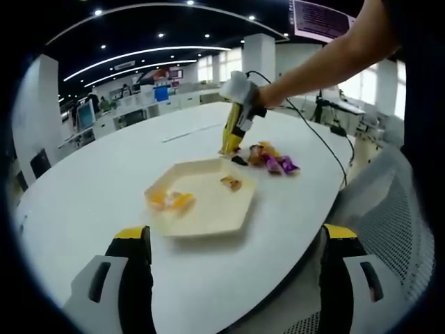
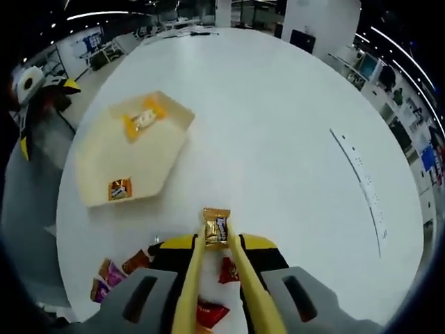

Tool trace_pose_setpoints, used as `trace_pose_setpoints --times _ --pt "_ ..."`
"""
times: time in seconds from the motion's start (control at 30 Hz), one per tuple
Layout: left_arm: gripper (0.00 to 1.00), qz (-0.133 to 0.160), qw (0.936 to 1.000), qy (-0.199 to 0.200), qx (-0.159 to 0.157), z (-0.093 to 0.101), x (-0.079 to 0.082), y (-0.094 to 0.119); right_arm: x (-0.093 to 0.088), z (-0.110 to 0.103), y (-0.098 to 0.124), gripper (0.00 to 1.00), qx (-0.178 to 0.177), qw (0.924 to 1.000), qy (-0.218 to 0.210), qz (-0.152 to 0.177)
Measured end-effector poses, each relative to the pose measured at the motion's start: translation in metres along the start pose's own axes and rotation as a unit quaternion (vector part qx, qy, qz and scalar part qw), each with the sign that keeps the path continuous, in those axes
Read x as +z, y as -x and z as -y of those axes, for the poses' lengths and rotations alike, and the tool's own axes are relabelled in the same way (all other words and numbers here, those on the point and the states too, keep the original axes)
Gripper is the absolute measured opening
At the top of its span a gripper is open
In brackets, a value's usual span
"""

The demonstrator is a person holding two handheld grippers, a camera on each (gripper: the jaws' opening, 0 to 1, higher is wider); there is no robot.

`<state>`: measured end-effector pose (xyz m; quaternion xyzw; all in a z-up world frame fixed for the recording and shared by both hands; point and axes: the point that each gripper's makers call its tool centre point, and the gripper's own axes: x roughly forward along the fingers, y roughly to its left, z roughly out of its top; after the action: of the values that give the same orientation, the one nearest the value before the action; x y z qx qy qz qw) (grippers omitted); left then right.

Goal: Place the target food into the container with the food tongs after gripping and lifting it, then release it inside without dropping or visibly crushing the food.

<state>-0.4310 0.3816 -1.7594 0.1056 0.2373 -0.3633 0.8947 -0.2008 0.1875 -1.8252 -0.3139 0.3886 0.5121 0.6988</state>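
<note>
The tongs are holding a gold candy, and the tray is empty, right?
Not quite. The tongs do hold a gold candy, but the tray isn't empty: the right gripper view shows two wrapped candies already lying in it.

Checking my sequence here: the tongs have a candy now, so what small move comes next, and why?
Probably carry the candy toward the tray. The tongs in the right tool pinch it over bare table, apart from the tray, which already holds two candies.
</note>
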Motion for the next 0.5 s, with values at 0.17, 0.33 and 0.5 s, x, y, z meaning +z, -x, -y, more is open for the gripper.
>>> trace_pose_setpoints --times 0.17,0.33,0.5 --pt "0.97 0.0 1.0 -0.001 0.0 0.0 0.0 0.0 0.001 0.005 0.009 0.22 -0.007 0.9999 -0.009 -0.005" --pt "0.97 0.003 1.0 -0.003 0.001 0.0 0.001 0.0 0.006 0.007 0.018 0.22 -0.017 0.9996 -0.019 -0.008" --pt "0.98 0.008 1.0 -0.001 0.001 -0.001 0.003 0.001 0.012 0.007 0.029 0.22 -0.024 0.9994 -0.024 -0.012"
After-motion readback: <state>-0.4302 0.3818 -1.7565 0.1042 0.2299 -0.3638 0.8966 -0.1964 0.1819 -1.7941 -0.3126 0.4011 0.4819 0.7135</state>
